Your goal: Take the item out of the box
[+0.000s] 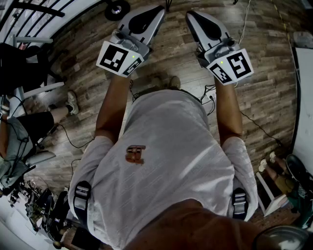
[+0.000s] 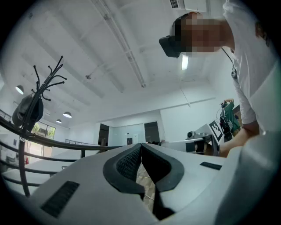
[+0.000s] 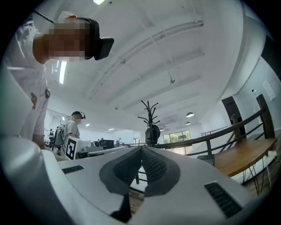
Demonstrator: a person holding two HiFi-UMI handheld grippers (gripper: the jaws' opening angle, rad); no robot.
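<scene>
Black-padded fingers closed, empty, on left gripper and right gripper

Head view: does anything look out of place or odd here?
Yes: no box or item shows anywhere. The left gripper and right gripper are both shut and empty, held over wooden floor, their own views aimed up at the ceiling.

Box and item out of view

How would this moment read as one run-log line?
left gripper: shut, empty | right gripper: shut, empty | box: not in view | below: wooden floor
</scene>
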